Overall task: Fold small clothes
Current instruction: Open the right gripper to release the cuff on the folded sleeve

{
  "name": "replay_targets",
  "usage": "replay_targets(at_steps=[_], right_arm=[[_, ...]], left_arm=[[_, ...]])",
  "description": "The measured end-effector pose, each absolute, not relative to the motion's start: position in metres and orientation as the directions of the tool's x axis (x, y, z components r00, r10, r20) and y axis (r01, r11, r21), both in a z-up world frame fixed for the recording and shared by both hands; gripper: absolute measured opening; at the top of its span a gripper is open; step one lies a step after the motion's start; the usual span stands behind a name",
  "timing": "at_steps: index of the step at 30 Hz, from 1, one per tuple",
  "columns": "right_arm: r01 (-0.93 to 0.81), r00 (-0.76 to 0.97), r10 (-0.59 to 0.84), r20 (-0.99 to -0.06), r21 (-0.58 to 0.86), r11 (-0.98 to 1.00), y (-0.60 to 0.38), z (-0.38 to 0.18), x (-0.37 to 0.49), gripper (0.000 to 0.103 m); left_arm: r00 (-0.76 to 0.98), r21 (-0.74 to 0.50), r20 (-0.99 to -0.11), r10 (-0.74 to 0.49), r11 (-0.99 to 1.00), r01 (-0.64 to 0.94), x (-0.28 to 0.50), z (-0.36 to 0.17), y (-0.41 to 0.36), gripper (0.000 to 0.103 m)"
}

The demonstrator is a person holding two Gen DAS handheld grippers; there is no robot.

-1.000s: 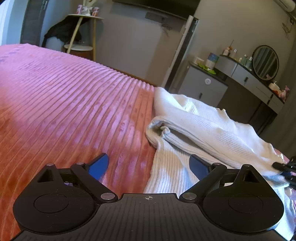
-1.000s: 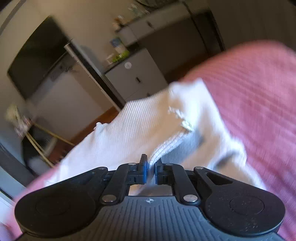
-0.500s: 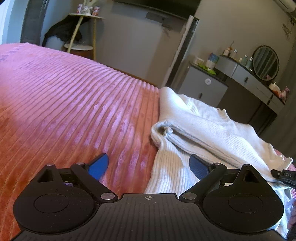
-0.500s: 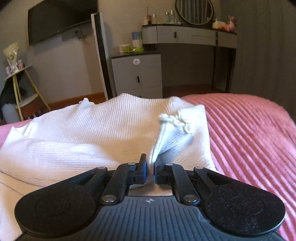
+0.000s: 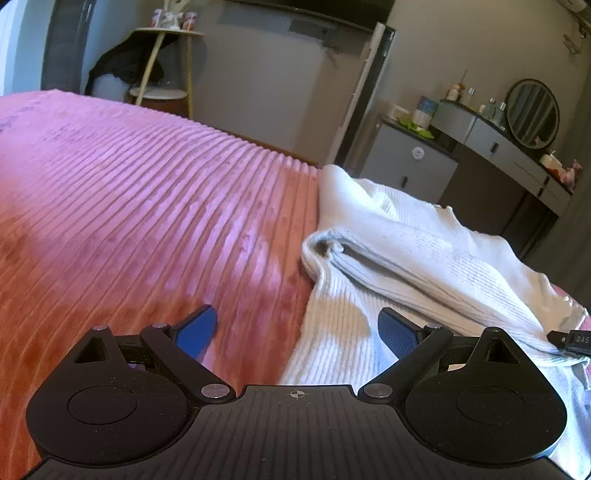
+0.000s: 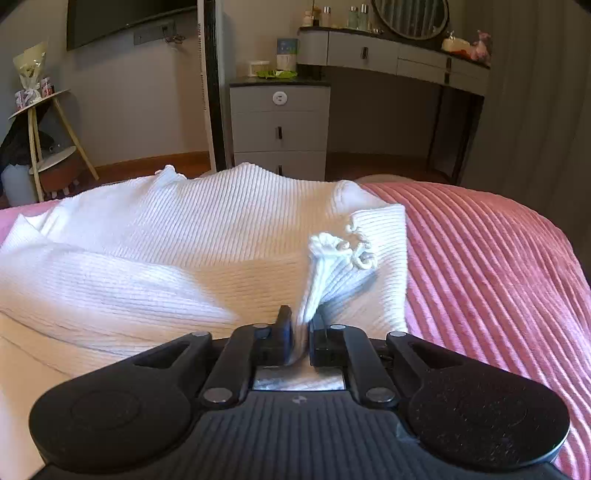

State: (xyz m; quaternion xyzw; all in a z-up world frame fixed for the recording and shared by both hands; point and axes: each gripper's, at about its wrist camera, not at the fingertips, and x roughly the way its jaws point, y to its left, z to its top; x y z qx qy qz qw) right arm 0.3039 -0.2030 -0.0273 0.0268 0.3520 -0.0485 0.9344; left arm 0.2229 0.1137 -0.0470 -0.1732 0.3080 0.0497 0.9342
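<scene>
A white ribbed knit garment (image 5: 413, 254) lies partly folded on the pink ribbed bedspread (image 5: 155, 206). My left gripper (image 5: 297, 328) is open and empty, low over the bed, its blue pads straddling the garment's near left edge. In the right wrist view the garment (image 6: 184, 236) spreads across the bed. My right gripper (image 6: 300, 334) is shut on a pinched fold of it, a bunched strip with a frilled end (image 6: 343, 251) running up from the jaws. The right gripper's tip shows at the left wrist view's right edge (image 5: 570, 338).
The bed's far edge drops to a wood floor. Beyond stand a grey drawer cabinet (image 6: 279, 125), a vanity desk with a round mirror (image 5: 532, 109), a wall TV (image 6: 122, 16) and a small side table with dark clothing (image 5: 147, 66).
My right gripper has swung level and carried the pinched fold down and across, laying it over the garment. The left gripper has stayed open and nearly still.
</scene>
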Motion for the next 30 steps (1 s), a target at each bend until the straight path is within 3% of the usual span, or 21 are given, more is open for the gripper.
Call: replay_targets(at_steps=[7,9,10,14,20,27,30], right_arm=[[0.187,0.739,-0.194,-0.645,-0.081,0.979,-0.204,-0.020,0.279,0.011],[0.188,0.727,-0.309,-0.613,-0.256,0.948,-0.189,-0.019,0.272,0.022],[0.194,0.726,-0.321,-0.609,-0.266,0.944,-0.187,-0.017,0.269,0.027],[0.248,0.749,-0.226,-0.622,-0.054,0.967,-0.206,-0.007,0.250,0.027],[0.243,0.808,-0.173,-0.564,0.050,0.969,-0.209,0.000,0.240,0.026],[0.146,0.842,-0.114,-0.528,0.020,0.989,-0.194,-0.005,0.277,0.025],[0.133,0.826,-0.153,-0.542,-0.077,0.988,-0.190,-0.021,0.295,0.025]], left_arm=[[0.793,-0.314,-0.608,-0.044,0.930,-0.190,0.218,-0.043,0.108,0.097],[0.789,-0.309,-0.612,-0.042,0.932,-0.190,0.217,-0.043,0.106,0.097],[0.787,-0.304,-0.616,-0.040,0.933,-0.191,0.217,-0.042,0.105,0.097],[0.804,-0.337,-0.592,-0.050,0.922,-0.191,0.214,-0.033,0.107,0.096],[0.864,-0.274,-0.504,-0.012,0.951,-0.146,0.218,-0.012,0.102,0.097],[0.863,-0.290,-0.505,-0.033,0.948,-0.133,0.273,-0.013,0.095,0.096],[0.828,-0.209,-0.560,-0.005,0.969,-0.135,0.308,-0.024,0.082,0.096]])
